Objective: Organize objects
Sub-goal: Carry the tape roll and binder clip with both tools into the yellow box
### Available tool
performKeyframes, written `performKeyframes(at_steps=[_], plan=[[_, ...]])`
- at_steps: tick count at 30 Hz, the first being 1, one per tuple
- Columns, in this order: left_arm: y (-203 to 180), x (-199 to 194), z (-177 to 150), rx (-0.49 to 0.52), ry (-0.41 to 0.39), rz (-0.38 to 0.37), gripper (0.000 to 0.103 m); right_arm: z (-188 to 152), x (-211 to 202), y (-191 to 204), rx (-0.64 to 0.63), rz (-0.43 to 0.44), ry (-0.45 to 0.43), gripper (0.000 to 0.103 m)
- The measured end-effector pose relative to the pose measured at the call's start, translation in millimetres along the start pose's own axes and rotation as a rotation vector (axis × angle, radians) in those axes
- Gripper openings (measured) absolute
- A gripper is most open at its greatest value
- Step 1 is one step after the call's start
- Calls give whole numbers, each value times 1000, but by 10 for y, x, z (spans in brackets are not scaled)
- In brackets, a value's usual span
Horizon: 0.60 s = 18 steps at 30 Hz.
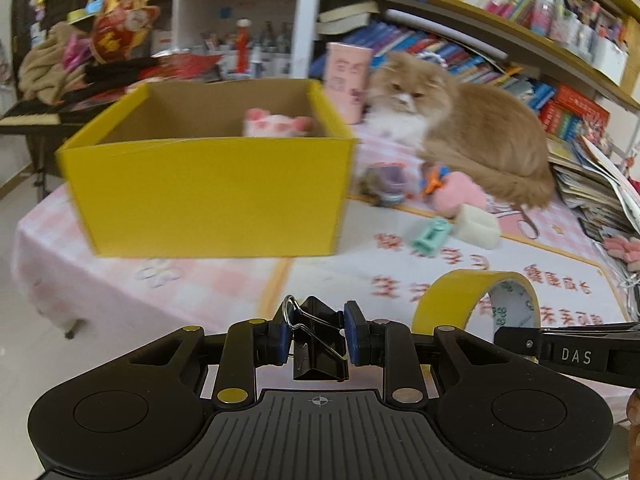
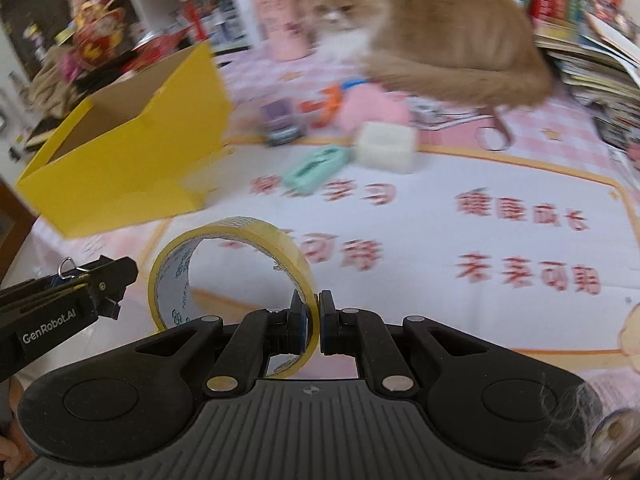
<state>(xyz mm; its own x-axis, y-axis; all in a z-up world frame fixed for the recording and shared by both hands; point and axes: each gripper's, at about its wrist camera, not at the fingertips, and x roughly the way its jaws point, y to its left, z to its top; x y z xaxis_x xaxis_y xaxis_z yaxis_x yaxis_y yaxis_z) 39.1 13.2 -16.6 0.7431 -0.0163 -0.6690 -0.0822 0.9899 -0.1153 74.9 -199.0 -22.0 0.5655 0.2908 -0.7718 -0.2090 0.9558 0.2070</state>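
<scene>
My left gripper (image 1: pixel 316 336) is shut on a black binder clip (image 1: pixel 318 340) and holds it above the table, in front of the open yellow box (image 1: pixel 208 192). The box holds a pink-and-white soft item (image 1: pixel 276 122). My right gripper (image 2: pixel 314 324) is shut on the wall of a yellow tape roll (image 2: pixel 228 268), which also shows in the left wrist view (image 1: pixel 476 300). The box shows at the left in the right wrist view (image 2: pixel 120 160). On the table lie a mint stapler (image 2: pixel 316 168), a white foam block (image 2: pixel 386 146), a pink plush (image 2: pixel 374 108) and a small purple toy (image 2: pixel 280 120).
A ginger and white cat (image 1: pixel 464 120) sits on the pink tablecloth (image 1: pixel 192 280) behind the toys, also in the right wrist view (image 2: pixel 432 28). A pink cup (image 1: pixel 346 80) stands beside it. Bookshelves (image 1: pixel 520 12) and stacked magazines (image 1: pixel 592 188) stand at the back and right.
</scene>
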Motion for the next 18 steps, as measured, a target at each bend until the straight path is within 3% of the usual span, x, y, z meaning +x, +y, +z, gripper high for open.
performKeyframes(at_steps=[11,18], plan=[[695,-385,-157,-27,-26,69,25,-169,95,873,-85,84,28,6],[958,-520,-208,-6,-47,58,25,-279,105,1211,-92,94,32,6]])
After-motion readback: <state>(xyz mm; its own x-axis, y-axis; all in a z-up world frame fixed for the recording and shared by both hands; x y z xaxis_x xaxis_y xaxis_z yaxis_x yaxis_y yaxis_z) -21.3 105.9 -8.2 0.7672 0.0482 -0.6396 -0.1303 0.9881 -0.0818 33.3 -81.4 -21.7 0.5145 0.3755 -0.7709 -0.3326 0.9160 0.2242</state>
